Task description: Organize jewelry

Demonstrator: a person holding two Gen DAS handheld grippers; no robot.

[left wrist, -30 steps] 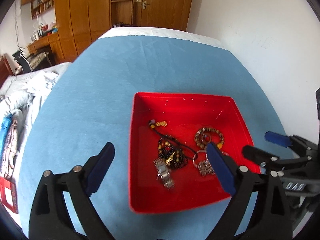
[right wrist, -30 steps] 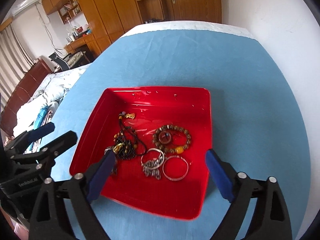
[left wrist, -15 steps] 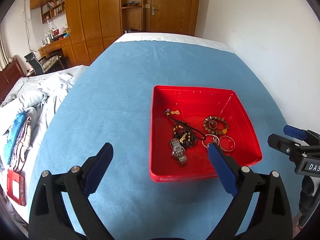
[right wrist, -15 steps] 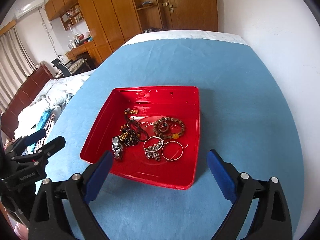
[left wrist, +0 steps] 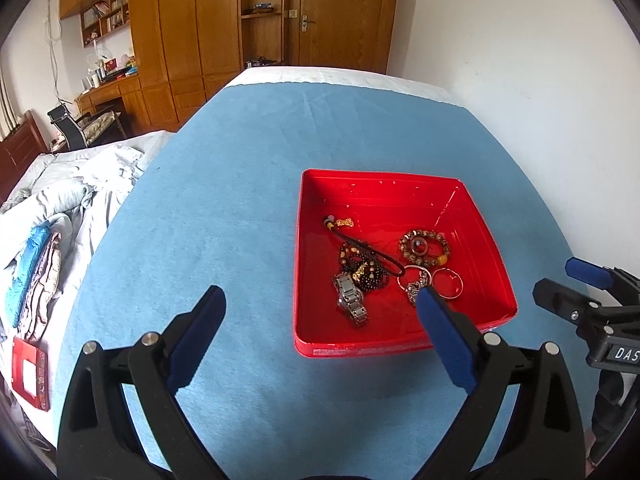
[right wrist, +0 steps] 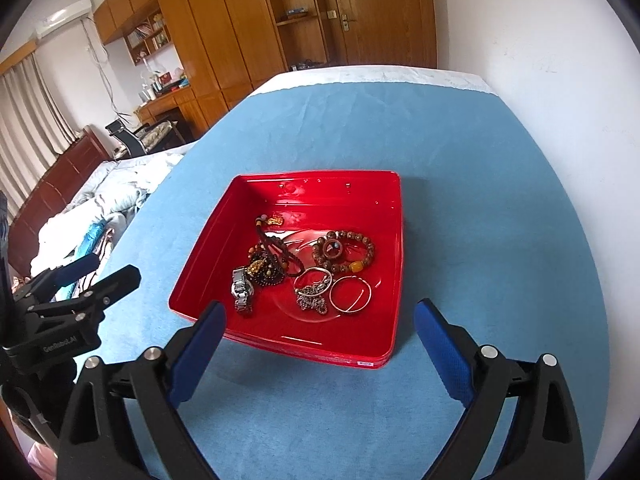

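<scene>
Jewelry gathered in a red tray (right wrist: pixel 394 248) on the blue-covered bench (right wrist: pixel 480 168).

Left tool (left wrist: pixel 320 312) and right tool (right wrist: pixel 318 326) both hover with fingers spread wide, empty. Ahead of the right tool lie a steel watch (right wrist: pixel 242 289), a dark bead necklace (right wrist: pixel 269 258), a brown bead bracelet (right wrist: pixel 346 250), a silver chain (right wrist: pixel 312 294) and a thin bangle (right wrist: pixel 351 294), all inside the tray.

Left wrist view: the left gripper's (left wrist: pixel 318 316) right pad covers the lower edge of the silver chain cluster (left wrist: pixel 416 286) and part of the red tray's (left wrist: pixel 400 350) near wall. The right gripper (left wrist: pixel 568 278) is cut off at 3 o'clock; its label reads only "DAS". The red booklet (left wrist: pixel 29 376) at 8 o'clock is illegible. Bookshelf contents (left wrist: pixel 106 12) are too small to identify.
</scene>
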